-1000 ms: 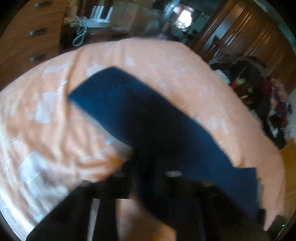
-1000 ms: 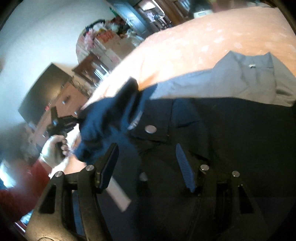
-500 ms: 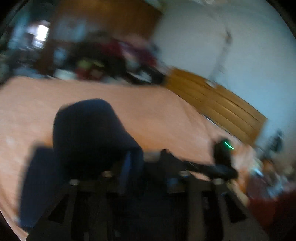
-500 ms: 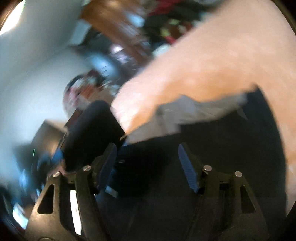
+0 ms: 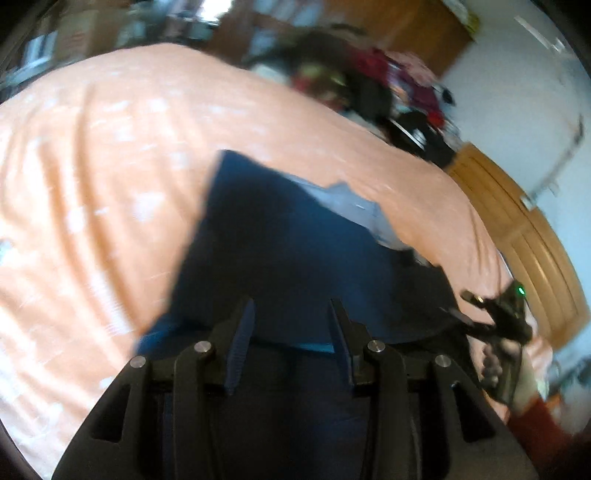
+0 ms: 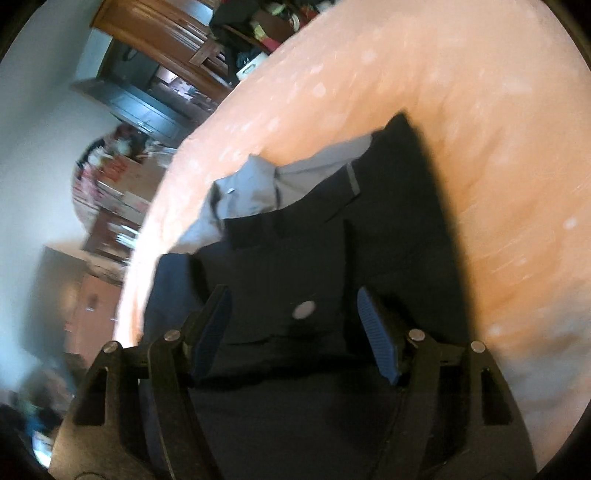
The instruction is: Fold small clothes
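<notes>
Dark navy shorts [image 5: 280,240] are now lying spread flat on the orange bedspread [image 5: 103,177]; half a second ago a bunched lump of that cloth was hanging at the left gripper's fingers, and a second ago both tools were lifting it

Left gripper [image 5: 291,332] is now hovering over the near part of the shorts with its jaws parted and nothing between them, so the cloth has been let go since the earlier frame

Right gripper [image 6: 293,321] is likewise standing released, fingers wide apart over the waistband area, with a round metal button [image 6: 303,309] showing between them; its jaws were already apart half a second ago

A pale grey lining [image 6: 258,184] is showing at the far edge of the shorts in the right wrist view, and the same grey patch is peeking out at the far right edge in the left wrist view

In the left wrist view the other tool and the person's hand [image 5: 495,362] are sitting by the right edge of the bed, with a green light lit on the handle; a red sleeve [image 5: 535,428] is showing below it

Both views are motion-blurred; a wooden wardrobe [image 5: 406,33] and a heap of clothes [image 5: 369,85] are lying beyond the far edge of the bed
</notes>
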